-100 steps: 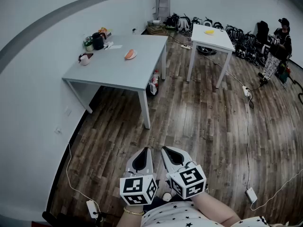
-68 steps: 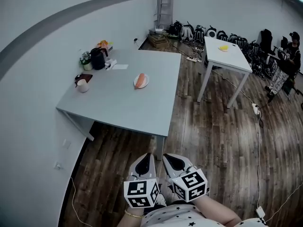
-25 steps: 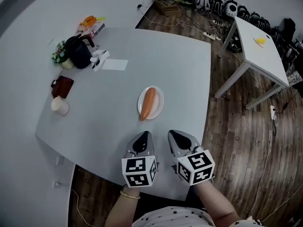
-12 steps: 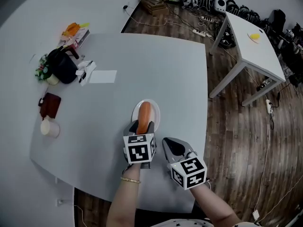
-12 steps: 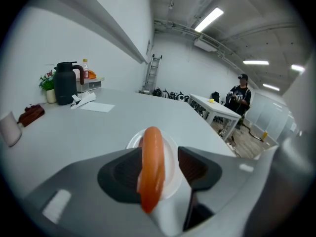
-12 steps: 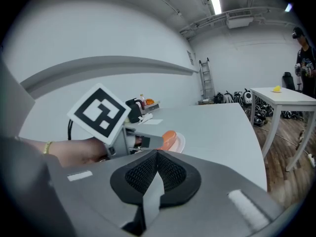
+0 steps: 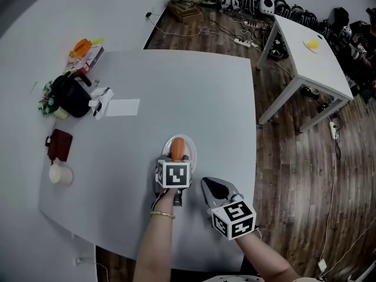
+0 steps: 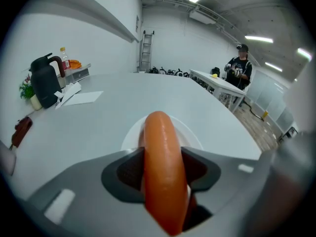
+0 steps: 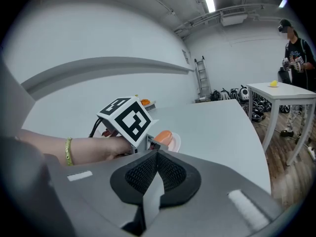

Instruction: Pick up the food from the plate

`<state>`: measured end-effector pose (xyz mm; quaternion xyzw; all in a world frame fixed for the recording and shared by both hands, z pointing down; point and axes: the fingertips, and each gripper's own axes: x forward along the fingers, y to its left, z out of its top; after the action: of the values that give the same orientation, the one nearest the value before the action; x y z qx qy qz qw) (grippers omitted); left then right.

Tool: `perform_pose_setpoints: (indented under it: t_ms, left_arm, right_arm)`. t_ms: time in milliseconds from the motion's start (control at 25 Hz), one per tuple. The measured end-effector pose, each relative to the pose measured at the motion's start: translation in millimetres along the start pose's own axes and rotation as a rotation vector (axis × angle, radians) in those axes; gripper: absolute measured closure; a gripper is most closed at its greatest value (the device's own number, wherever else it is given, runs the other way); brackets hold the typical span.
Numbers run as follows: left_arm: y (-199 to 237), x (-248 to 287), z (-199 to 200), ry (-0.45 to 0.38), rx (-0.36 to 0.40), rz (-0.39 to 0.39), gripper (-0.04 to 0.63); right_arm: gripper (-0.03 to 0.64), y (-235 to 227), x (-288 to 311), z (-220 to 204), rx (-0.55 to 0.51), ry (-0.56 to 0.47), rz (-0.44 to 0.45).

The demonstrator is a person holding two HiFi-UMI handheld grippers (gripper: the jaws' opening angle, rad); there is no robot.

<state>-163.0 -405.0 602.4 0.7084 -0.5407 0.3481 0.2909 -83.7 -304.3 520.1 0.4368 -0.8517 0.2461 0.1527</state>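
**My left fingers are around the sausage**

The sausage (image 8: pixel 160 147) lies on the white plate (image 8: pixel 131 135), on the grey table (image 7: pixel 194 87), on the side near me. My left gripper (image 7: pixel 175 159) is right over it. Its jaws are opening, and the sausage sits between them. The dark pads (image 8: pixel 129 169) stand close on each side, but I do not think they squeeze it yet. My right gripper (image 9: pixel 157 157) waits off to the side above the table. Its jaws are pressed together with nothing in them.

The sausage looks smooth and shiny, so I think it will be slippery. It is probably light, soft and a bit bendy. If I squeeze too hard it could get dented or shoot out. It is long and round, so it could also roll.

I think the best place to hold it is the middle, across its thin way. Then no end hangs down. A soft squeeze should do.
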Motion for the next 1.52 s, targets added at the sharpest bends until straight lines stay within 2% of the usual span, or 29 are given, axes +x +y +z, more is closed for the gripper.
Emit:
perform_pose_setpoints:
  t_ms: [120, 200, 440, 720, 840, 920, 1200, 1520]
  left_arm:
    - [1.4, -0.4, 0.2, -0.015, -0.005, 0.006, 0.391]
    - [1.0, -7.7, -0.4, -0.050, -0.038, 0.004, 0.393]
    - [-23.0, -78.3, -8.1, -0.244, -0.146, -0.044, 0.393]
    - [-70.8, -188.2, -58.9, -0.433, -0.286, -0.052, 0.393]
    - [-84.4, -219.5, -82.5, -0.472, -0.366, -0.040, 0.393]
    - [-91.1, -233.0, -93.7, -0.487, -0.394, -0.032, 0.393]
    - [-103.0, -257.4, -101.4, -0.530, -0.405, -0.004, 0.393]
    - [-114.9, -269.5, -96.4, -0.559, -0.382, 0.006, 0.393]
  right_arm:
    - [0.617, -4.2, 0.1, 2.2, 0.002, -0.006, -0.009]
    - [0.617, -4.8, -4.6, 3.6, -0.001, -0.009, -0.010]
    - [0.617, -5.6, -31.4, 7.4, -0.029, -0.029, -0.007]
    - [0.617, 22.0, -77.8, -4.2, -0.099, -0.038, 0.072]
    - [0.618, 35.5, -98.1, -11.8, -0.116, -0.044, 0.105]
    - [0.617, 41.6, -109.4, -18.6, -0.116, -0.040, 0.119]
    - [0.618, 60.1, -137.5, -22.8, -0.199, -0.041, 0.160]
    - [0.618, 60.7, -152.0, -15.1, -0.231, -0.076, 0.148]
